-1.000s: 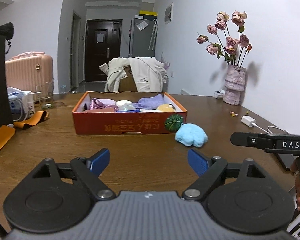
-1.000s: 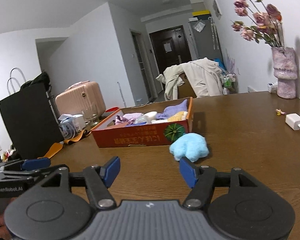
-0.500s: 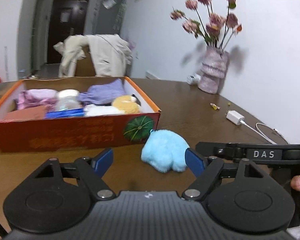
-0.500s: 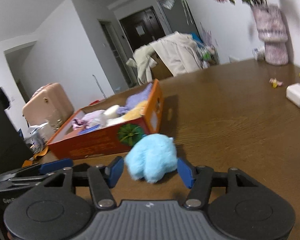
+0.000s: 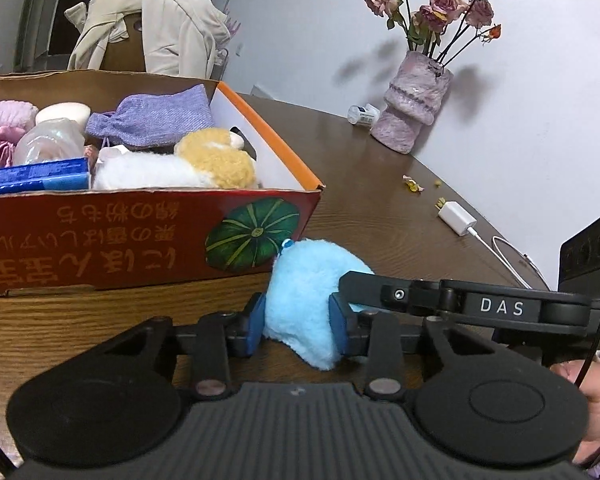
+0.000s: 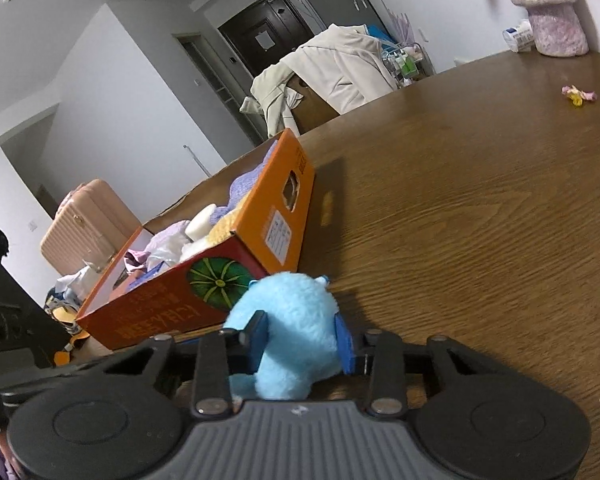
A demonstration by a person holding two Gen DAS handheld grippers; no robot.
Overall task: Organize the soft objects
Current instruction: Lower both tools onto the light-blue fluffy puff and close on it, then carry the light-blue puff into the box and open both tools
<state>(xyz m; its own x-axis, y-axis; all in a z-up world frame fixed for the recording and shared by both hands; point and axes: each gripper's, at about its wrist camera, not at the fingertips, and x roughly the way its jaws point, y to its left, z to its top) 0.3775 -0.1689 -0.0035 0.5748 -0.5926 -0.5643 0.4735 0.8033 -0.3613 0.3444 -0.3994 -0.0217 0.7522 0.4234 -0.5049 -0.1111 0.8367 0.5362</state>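
blue pads of your left gripper (image 5: 298,326) and right gripper (image 6: 302,340) are both closing on the plush (image 5: 308,292), which sits between each pair, fur touching the pads. it lies on the table (image 5: 380,216) just beside the box (image 5: 140,236) corner. the box holds a purple pouch (image 5: 156,118), a white toy (image 5: 148,172), a tan toy (image 5: 216,158) and a blue pack (image 5: 36,176).
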